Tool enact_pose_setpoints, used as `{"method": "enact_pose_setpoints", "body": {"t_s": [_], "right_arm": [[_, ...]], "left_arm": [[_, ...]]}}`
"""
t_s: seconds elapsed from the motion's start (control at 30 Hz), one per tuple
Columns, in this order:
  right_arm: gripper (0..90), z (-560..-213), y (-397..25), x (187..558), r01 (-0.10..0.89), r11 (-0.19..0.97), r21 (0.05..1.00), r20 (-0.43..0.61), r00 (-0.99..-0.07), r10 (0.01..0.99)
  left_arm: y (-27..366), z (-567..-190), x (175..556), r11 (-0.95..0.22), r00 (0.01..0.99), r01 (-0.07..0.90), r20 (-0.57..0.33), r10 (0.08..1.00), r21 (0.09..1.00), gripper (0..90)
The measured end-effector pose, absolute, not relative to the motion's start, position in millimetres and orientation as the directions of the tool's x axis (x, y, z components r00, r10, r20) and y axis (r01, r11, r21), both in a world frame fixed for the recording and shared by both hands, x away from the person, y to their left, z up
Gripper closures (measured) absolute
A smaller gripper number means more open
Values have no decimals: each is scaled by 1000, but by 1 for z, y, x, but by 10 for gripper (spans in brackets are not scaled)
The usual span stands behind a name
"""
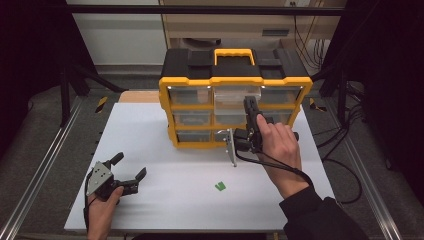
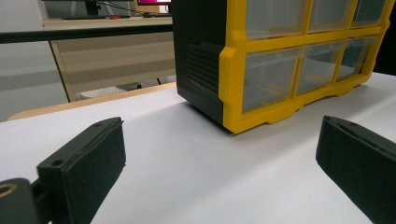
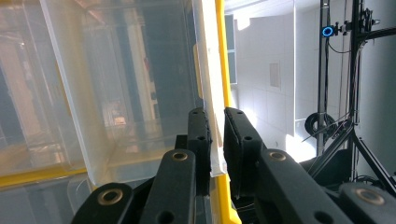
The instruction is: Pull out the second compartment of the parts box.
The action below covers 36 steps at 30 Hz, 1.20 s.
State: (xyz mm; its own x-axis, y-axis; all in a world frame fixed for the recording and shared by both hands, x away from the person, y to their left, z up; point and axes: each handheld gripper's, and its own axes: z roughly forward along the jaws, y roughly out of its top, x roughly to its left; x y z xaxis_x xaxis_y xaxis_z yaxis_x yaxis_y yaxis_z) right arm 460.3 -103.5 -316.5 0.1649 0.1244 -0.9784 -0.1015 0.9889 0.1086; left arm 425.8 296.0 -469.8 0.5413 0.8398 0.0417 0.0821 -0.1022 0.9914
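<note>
Drawer fronts are hard to read from above: my right hand and the body of my right tool (image 1: 248, 102) cover the spot where the jaws meet the yellow-and-black drawer cabinet (image 1: 200, 80). The right gripper view settles it. My right tool (image 3: 215, 140) is clenched on the thin clear front wall of a drawer (image 3: 140, 93), 1 pad on each face of the plastic, with the yellow frame (image 3: 223, 70) running just past the outer pad. Which of the 3 rows that drawer belongs to I cannot say for sure; from the high view the jaws sit at about the top row, right of its middle drawer. Whatever lies inside is blurred by reflections in the plastic.

My left tool (image 1: 131, 167) lies low over the desk (image 1: 165, 200) with its jaws spread wide and nothing between them. In the left gripper view, my left tool (image 2: 219, 154) has bare white desk (image 2: 205, 186) ahead of it, and the cabinet's near corner (image 2: 229, 88) stands well in front; the cabinet's top and right end are cut off there.

A small green scrap (image 1: 220, 186) lies on the desk between my 2 tools, well apart from both. Behind my right tool its cable (image 1: 280, 167) loops along my wrist. Open desk stretches from my left tool to the cabinet's foot, and the desk's near edge is close behind my left hand.
</note>
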Motion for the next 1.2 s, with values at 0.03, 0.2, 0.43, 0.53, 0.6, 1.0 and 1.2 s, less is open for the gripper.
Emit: {"method": "enact_pose_setpoints", "body": {"t_s": [0.03, 0.2, 0.43, 0.53, 0.6, 1.0, 1.2], "right_arm": [[810, -316, -103, 460, -102, 989, 109, -978, 165, 124], [809, -317, -105, 451, -109, 987, 114, -977, 166, 132], [809, -317, -106, 443, -114, 986, 118, -976, 170, 136], [809, -318, -106, 440, -116, 986, 116, -976, 170, 135], [809, -318, -106, 438, -117, 987, 115, -976, 171, 134], [808, -321, -107, 432, -116, 986, 119, -976, 169, 137], [802, -319, -107, 428, -122, 983, 140, -974, 160, 159]], "left_arm": [[296, -470, 426, -103, 541, 82, 42, 840, 991, 12], [296, -470, 426, -101, 541, 82, 41, 840, 991, 12], [296, -469, 426, -102, 541, 81, 42, 840, 992, 12], [296, -469, 426, -102, 540, 81, 42, 840, 991, 12], [297, -469, 425, -102, 540, 81, 42, 841, 991, 12], [297, -469, 425, -101, 540, 80, 42, 841, 992, 12], [296, -469, 425, -102, 542, 80, 43, 839, 992, 12]]}}
